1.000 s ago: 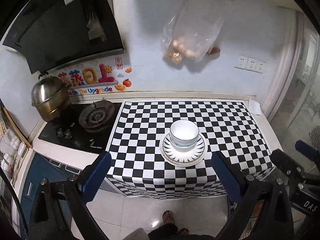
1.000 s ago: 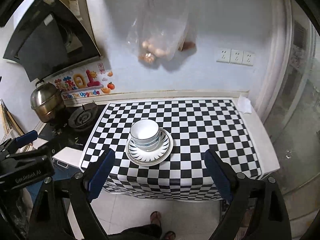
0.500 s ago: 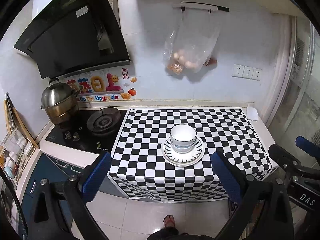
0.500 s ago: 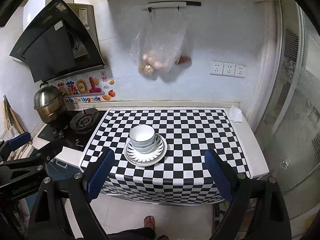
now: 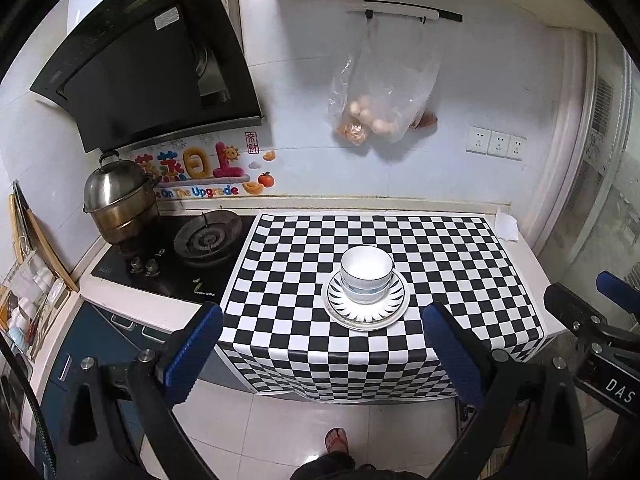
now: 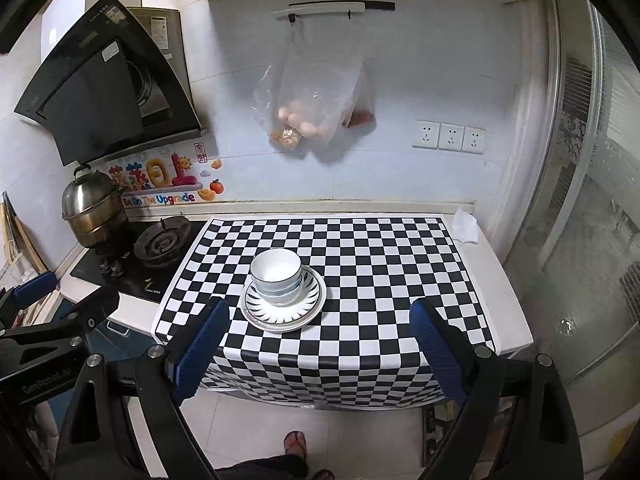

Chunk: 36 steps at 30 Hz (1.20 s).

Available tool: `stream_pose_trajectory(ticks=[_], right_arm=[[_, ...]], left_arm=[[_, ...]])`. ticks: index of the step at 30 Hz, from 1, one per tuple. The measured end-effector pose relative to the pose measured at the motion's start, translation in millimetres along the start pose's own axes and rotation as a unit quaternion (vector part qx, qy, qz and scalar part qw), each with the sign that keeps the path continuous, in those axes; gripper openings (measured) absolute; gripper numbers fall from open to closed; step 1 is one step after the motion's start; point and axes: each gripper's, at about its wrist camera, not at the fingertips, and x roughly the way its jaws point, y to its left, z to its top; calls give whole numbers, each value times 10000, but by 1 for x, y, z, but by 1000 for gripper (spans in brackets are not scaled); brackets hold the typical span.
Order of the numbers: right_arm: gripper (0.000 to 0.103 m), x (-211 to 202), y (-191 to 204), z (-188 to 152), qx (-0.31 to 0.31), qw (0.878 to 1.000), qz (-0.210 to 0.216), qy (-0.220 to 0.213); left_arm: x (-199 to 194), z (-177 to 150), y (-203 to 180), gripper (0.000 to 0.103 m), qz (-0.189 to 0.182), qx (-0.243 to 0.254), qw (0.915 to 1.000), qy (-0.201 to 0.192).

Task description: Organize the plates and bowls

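Observation:
A stack of white bowls (image 5: 366, 272) (image 6: 277, 276) with a dark rim stands on stacked patterned plates (image 5: 394, 300) (image 6: 310, 304) on the black-and-white checkered counter (image 5: 440, 248) (image 6: 380, 260). My left gripper (image 5: 324, 352) is open and empty, held back from the counter's front edge, over the floor. My right gripper (image 6: 320, 344) is open and empty too, also back from the counter. The right gripper's body shows at the right edge of the left wrist view (image 5: 592, 336).
A gas hob (image 5: 208, 236) with a steel steamer pot (image 5: 120, 204) is left of the counter, under a black range hood (image 5: 152, 68). A plastic bag of food (image 5: 380, 96) hangs on the wall. A crumpled tissue (image 5: 506, 226) lies at the counter's back right corner.
Both grippers have drawn back and up from the counter; the bowls and plates look smaller and farther. The stack has not moved.

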Motion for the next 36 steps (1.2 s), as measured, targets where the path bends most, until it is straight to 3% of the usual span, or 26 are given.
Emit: stream_pose_trajectory(ticks=[36], right_arm=[[94, 13, 12, -2, -35, 9997, -222, 99]], left_arm=[[5, -8, 5, 102, 4, -89, 9999, 99]])
